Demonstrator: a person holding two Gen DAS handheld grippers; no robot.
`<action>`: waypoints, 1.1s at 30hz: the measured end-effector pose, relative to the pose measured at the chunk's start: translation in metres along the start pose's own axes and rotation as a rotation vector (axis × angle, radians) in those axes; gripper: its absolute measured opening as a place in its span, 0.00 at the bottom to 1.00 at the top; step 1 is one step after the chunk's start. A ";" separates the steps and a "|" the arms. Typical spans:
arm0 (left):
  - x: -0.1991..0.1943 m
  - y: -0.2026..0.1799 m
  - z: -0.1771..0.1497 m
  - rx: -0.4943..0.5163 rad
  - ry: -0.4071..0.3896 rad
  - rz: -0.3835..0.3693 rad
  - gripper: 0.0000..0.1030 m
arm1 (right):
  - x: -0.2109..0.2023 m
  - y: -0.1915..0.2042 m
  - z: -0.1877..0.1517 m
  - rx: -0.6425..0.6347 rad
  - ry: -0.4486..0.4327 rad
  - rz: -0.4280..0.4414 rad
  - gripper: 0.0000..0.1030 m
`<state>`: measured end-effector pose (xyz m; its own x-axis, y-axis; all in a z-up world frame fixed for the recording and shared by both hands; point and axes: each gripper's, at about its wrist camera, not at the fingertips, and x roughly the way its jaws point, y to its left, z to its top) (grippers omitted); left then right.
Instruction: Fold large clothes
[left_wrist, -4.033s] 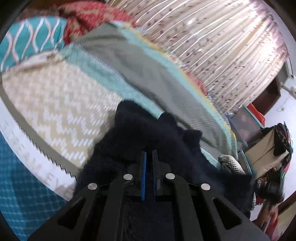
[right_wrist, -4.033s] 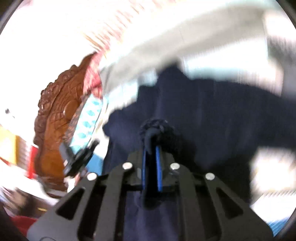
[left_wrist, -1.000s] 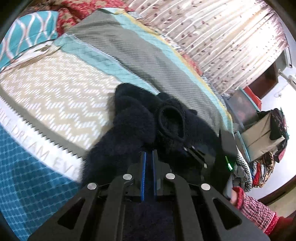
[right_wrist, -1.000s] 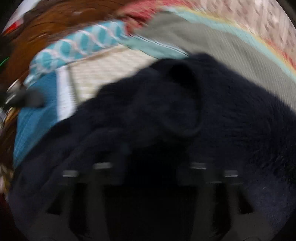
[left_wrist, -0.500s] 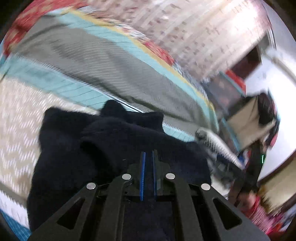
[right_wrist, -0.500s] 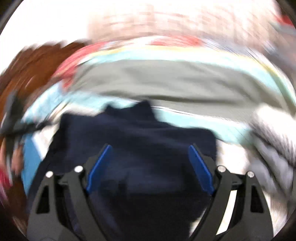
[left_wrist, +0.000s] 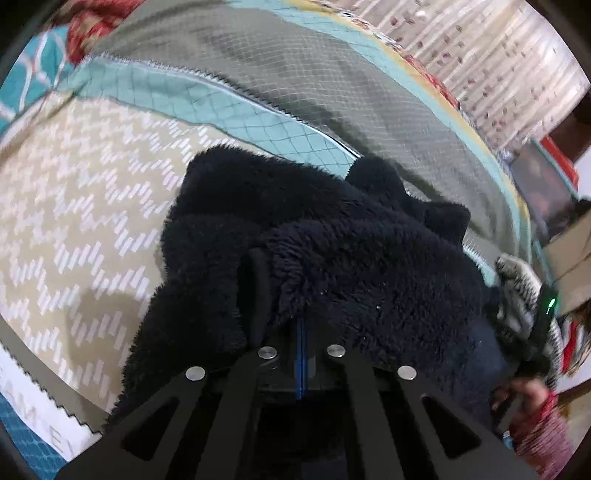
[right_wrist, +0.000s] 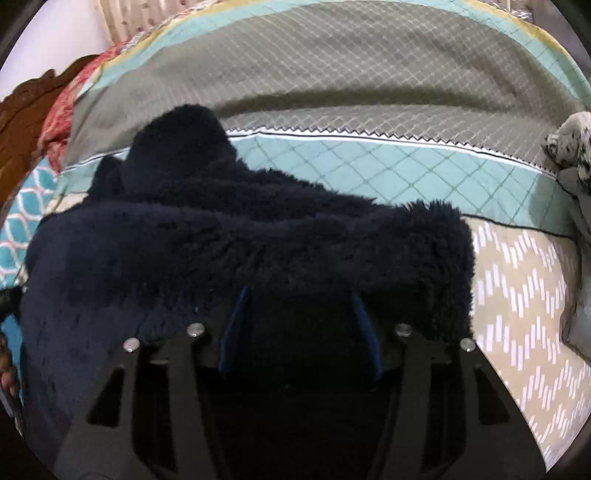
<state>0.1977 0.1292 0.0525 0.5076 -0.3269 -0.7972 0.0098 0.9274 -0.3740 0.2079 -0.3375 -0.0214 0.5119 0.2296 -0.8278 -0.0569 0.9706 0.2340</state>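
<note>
My left claw (left_wrist: 301, 332) is clamped tight on a fold of the fluffy dark navy fleece garment (left_wrist: 332, 266), which lies bunched on the bed's quilted cover (left_wrist: 92, 206) of beige zigzag, teal and grey bands. My right claw (right_wrist: 297, 317) is closing, its blue pads either side of the garment's thick edge but, as far as I can tell, not yet pressing it. The risk I see: the right pads catch only loose pile or several layers, so the fold slips or drags crooked. A speckled grey cloth (right_wrist: 570, 144) lies nearby.

Patchwork bedspread (left_wrist: 92, 206) over bed, striped floral curtain (left_wrist: 498, 62) behind, carved wooden headboard (right_wrist: 18, 122), cardboard box (left_wrist: 570, 254)
</note>
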 end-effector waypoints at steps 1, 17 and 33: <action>0.000 -0.002 -0.001 0.009 0.000 0.008 0.05 | -0.004 0.001 0.001 -0.014 0.002 0.001 0.53; -0.107 -0.030 -0.016 0.111 -0.161 -0.159 0.05 | -0.101 0.010 -0.051 -0.004 -0.098 0.298 0.62; -0.038 -0.041 -0.044 0.192 0.055 -0.088 0.05 | -0.038 0.061 -0.060 -0.139 0.049 0.203 0.67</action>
<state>0.1402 0.0957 0.0770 0.4496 -0.4124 -0.7924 0.2183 0.9109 -0.3502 0.1331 -0.2822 -0.0063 0.4360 0.4205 -0.7957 -0.2733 0.9042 0.3281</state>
